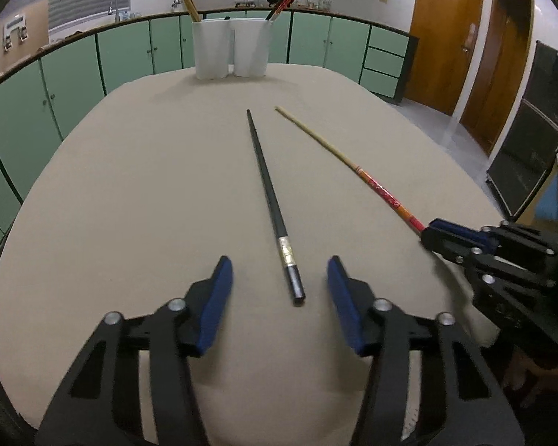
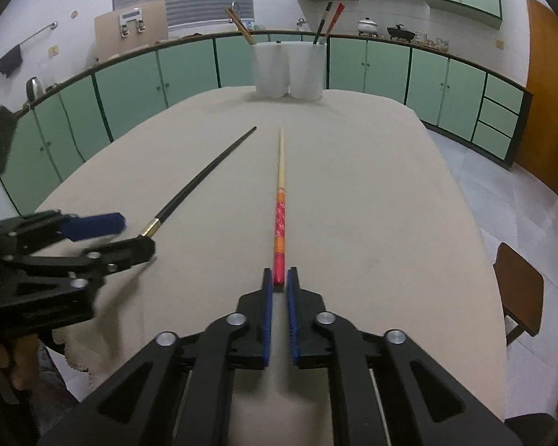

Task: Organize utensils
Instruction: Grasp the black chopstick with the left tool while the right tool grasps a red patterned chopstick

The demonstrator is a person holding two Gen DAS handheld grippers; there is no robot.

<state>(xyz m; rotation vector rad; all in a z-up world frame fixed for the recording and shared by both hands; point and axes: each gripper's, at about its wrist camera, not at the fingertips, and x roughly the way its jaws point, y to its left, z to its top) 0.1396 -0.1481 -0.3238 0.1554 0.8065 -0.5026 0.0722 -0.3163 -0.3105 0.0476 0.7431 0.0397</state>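
Two chopsticks remain: our right gripper (image 2: 280, 278) pinches the red chopstick (image 2: 280, 219); our left gripper (image 1: 279, 278), spread, must close on the black chopstick (image 1: 269, 200), then carry both to the white holders (image 1: 231, 49)

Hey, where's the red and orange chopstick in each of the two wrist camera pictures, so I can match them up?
Left wrist view: the red and orange chopstick runs diagonally right of centre, its near end in the right gripper at the right edge.
Right wrist view: the chopstick runs straight up the centre from the right gripper.
Shared landmark: the white utensil holder at the table's far end.
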